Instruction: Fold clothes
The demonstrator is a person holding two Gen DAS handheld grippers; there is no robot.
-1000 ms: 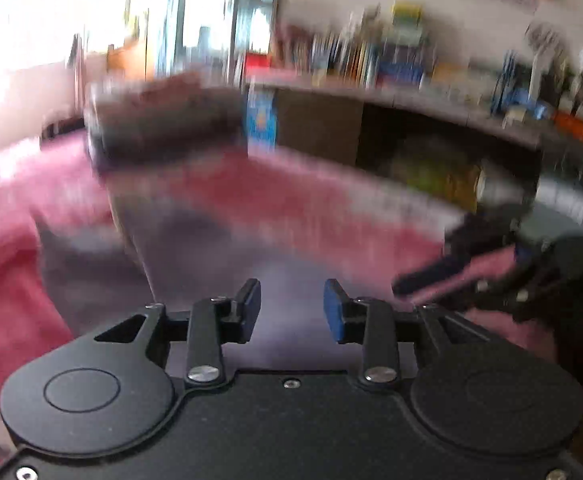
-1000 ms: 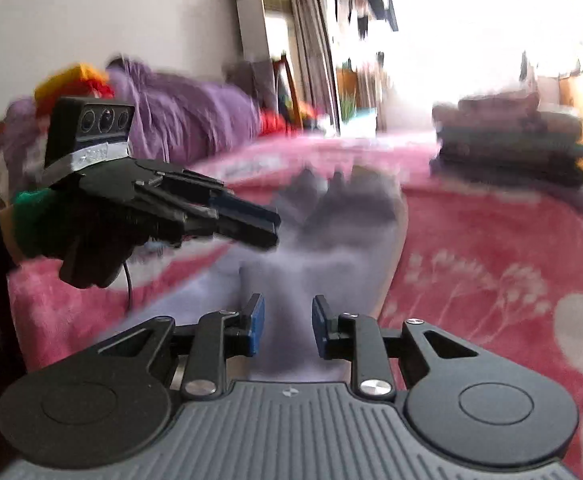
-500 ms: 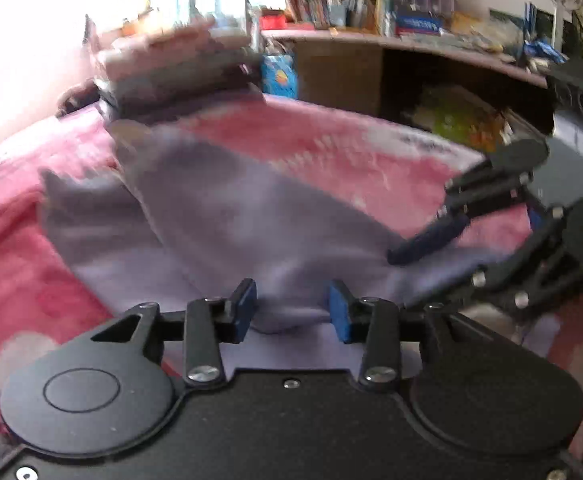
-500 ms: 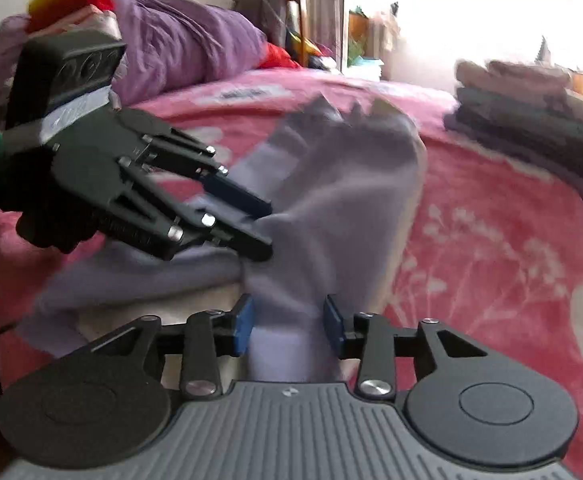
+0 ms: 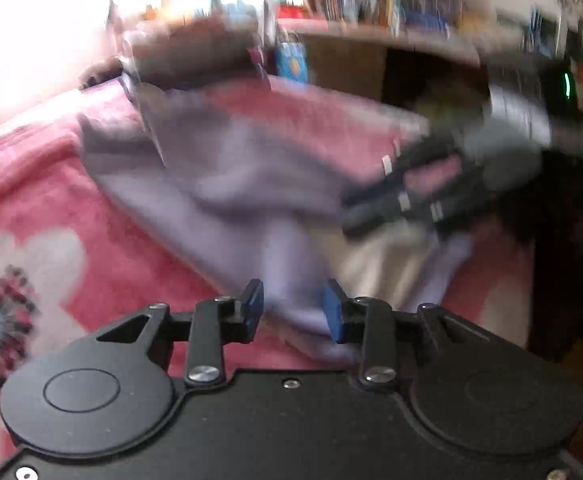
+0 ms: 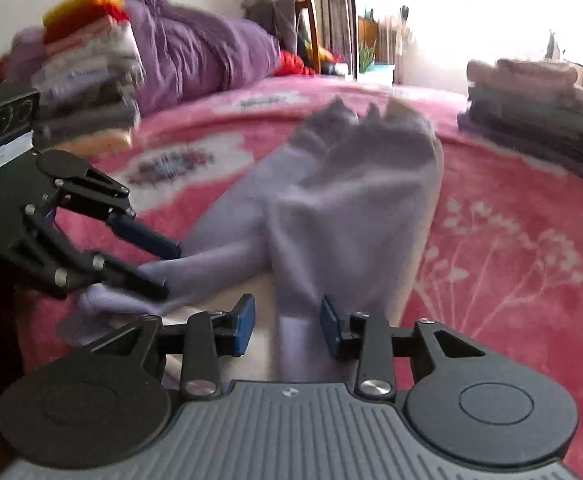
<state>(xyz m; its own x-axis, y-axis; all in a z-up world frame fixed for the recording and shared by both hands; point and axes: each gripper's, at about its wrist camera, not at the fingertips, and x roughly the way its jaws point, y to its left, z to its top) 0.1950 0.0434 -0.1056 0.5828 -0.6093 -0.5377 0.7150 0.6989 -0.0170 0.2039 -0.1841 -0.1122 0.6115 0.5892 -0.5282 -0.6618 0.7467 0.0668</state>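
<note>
Lying rumpled on the pink floral blanket (image 6: 511, 240) of the bed: lilac garment (image 6: 351, 200), long axis running away from both cams, far end bunched into peaks. Hovering over near hem w/ blue pads apart, cloth passing between them but not pinched: left tool (image 5: 293, 306). Same w/ right tool (image 6: 287, 320), fingers spread, a narrow strip of fabric running up between them, untouched as far as visible. Seen from right wrist cam, left tool's fingertips (image 6: 151, 240) sitting at garment's left edge, one above, one below a fold, gap open. Flanking the garment: dark folded stack (image 6: 539, 120) far right, well apart; mixed stack (image 6: 87, 80) far left. Bare blanket lying open to the right. Left cam heavily blurred.
</note>
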